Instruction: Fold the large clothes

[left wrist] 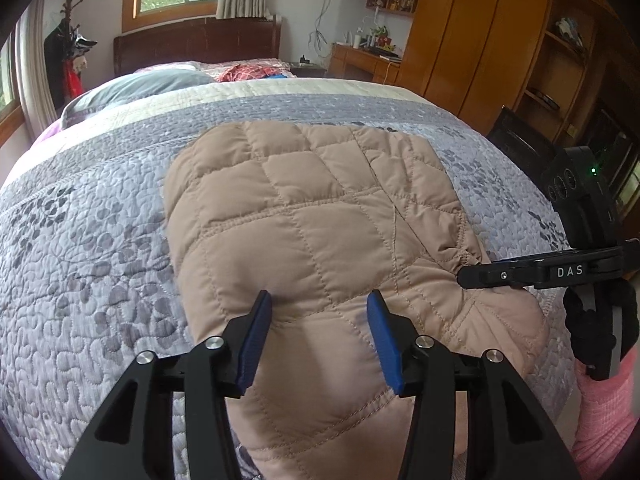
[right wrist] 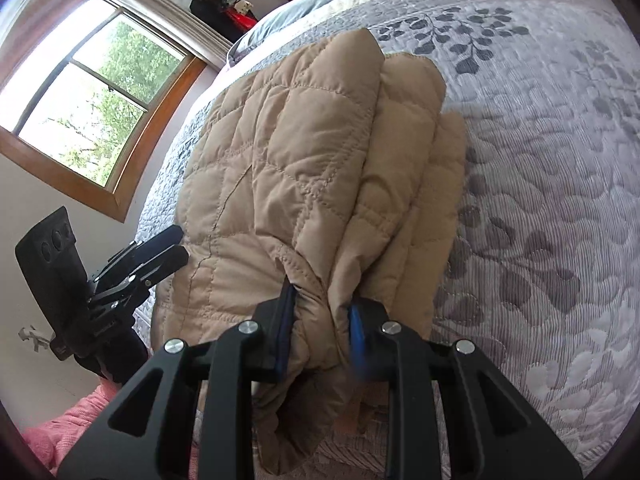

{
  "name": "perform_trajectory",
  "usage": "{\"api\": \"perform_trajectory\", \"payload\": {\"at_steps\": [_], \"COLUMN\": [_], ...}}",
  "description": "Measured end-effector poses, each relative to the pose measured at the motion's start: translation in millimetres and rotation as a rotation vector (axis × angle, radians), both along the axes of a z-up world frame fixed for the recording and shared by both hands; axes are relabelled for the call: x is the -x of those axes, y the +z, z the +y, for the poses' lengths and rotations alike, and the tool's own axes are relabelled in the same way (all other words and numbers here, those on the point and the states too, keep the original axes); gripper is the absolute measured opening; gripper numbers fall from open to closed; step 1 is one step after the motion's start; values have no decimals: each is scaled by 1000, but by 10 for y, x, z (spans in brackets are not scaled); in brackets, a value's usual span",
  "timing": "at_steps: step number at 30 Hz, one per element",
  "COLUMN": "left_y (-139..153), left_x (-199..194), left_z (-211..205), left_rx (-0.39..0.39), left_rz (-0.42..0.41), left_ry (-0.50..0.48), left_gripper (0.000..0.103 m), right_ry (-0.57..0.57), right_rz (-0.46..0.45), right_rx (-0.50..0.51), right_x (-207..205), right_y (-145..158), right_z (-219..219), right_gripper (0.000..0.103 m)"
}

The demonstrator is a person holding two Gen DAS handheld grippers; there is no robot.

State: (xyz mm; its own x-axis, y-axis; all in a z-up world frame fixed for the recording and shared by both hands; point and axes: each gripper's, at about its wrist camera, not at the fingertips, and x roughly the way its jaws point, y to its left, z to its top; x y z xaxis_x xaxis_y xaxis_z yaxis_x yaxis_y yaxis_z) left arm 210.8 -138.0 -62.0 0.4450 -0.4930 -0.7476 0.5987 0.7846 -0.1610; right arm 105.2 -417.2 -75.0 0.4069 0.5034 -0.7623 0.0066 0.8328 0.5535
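A tan quilted jacket (left wrist: 316, 216) lies folded on the grey patterned bedspread (left wrist: 88, 248). In the right wrist view the jacket (right wrist: 280, 168) shows stacked layers along its right side. My left gripper (left wrist: 320, 308) is open above the jacket's near edge, with its blue pads apart and nothing between them. It also shows in the right wrist view (right wrist: 168, 252) at the jacket's left edge. My right gripper (right wrist: 320, 312) is shut on a thick bunch of the jacket's near edge. In the left wrist view the right gripper (left wrist: 472, 274) meets the jacket's gathered cuff from the right.
The bed runs away to a dark headboard (left wrist: 196, 40) with pillows and a red cloth. A wooden wardrobe (left wrist: 480, 40) and desk stand at right. A window (right wrist: 84, 92) and a coat stand (left wrist: 72, 60) are at left. The bed's near edge is below the jacket.
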Motion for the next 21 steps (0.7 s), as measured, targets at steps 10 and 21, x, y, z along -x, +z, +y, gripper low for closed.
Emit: {"api": "perform_trajectory", "payload": {"at_steps": [10, 21], "left_y": [-148, 334], "left_x": [-37, 365], "left_z": [5, 637], "left_rx": [-7, 27], "left_rz": [-5, -84], "left_ry": [-16, 103], "left_gripper": [51, 50], "right_ry": [-30, 31], "right_rz": [7, -223], "right_rx": [23, 291], "right_x": [4, 627], "right_y": [-90, 771], "right_z": [50, 533], "right_gripper": [28, 37]}}
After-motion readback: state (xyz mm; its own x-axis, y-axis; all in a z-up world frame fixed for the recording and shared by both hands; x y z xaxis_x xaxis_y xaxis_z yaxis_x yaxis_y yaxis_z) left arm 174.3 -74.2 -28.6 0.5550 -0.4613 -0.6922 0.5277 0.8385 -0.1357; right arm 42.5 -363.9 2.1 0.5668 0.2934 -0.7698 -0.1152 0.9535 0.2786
